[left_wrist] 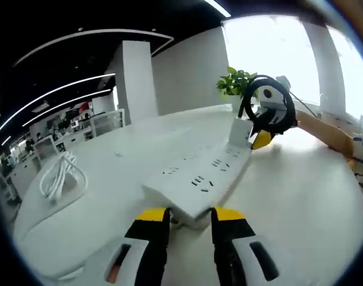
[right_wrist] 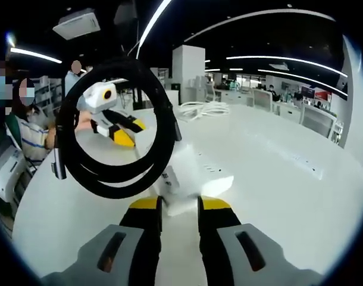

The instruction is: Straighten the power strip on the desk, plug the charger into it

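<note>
Power strip [left_wrist: 199,173] lies white on the white desk [left_wrist: 110,196], its long axis running straight away from my left gripper [left_wrist: 190,215] toward the right gripper [left_wrist: 262,138] at the far end. In the left gripper view my yellow-tipped jaws stand on either side of the strip's near end, apparently clamped on it, though I cannot see the contact itself. In the right gripper view the right gripper [right_wrist: 180,204] has its jaws close together around a white block I take for the charger [right_wrist: 178,179], whose black cable coil [right_wrist: 113,128] loops up in front of the lens; the block sits at or just over the strip's [right_wrist: 208,173] end, and I cannot tell whether its prongs are in a socket yet. The left gripper [right_wrist: 119,132] shows through the coil, well beyond. My right hand is clearly the nearer one to the sockets, so I judge the plugging falls to it while the left steadies the strip along its length. A loose white cable bundle [left_wrist: 59,176] lies apart on the desk, and a potted plant [left_wrist: 236,83] stands behind.
</note>
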